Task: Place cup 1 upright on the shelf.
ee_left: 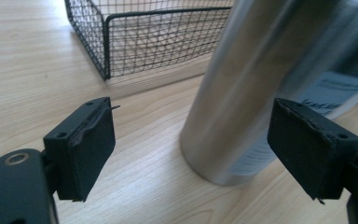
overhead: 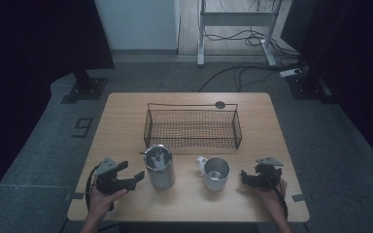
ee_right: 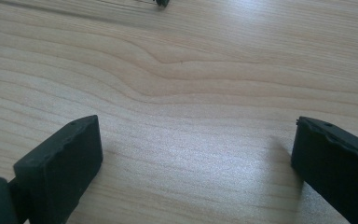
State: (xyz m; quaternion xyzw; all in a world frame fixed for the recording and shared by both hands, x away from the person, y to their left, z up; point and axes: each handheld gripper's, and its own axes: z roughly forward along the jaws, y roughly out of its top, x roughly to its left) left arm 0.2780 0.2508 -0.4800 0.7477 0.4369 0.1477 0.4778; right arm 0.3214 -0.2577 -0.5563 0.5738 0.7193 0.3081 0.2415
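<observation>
A tall steel tumbler point(overhead: 159, 167) with a paper label stands upright at the table's front, left of centre. My left gripper point(overhead: 135, 177) hangs just left of it, pointing at it. In the left gripper view my left gripper point(ee_left: 191, 135) has its jaws wide apart, and the tumbler point(ee_left: 247, 93) rises just beyond them, nearer the right-hand jaw, with neither pad touching it. A steel mug point(overhead: 215, 173) with a white handle stands right of the tumbler. My right gripper point(overhead: 245, 175) rests low, right of the mug. In its own view my right gripper point(ee_right: 196, 149) is open over bare wood.
A black wire basket point(overhead: 192, 105) stands behind the tumbler and mug at the middle of the wooden table point(overhead: 126, 126); its near corner point(ee_left: 106, 46) rises ahead of the left jaws. Beyond the table are stand feet and cables on the floor.
</observation>
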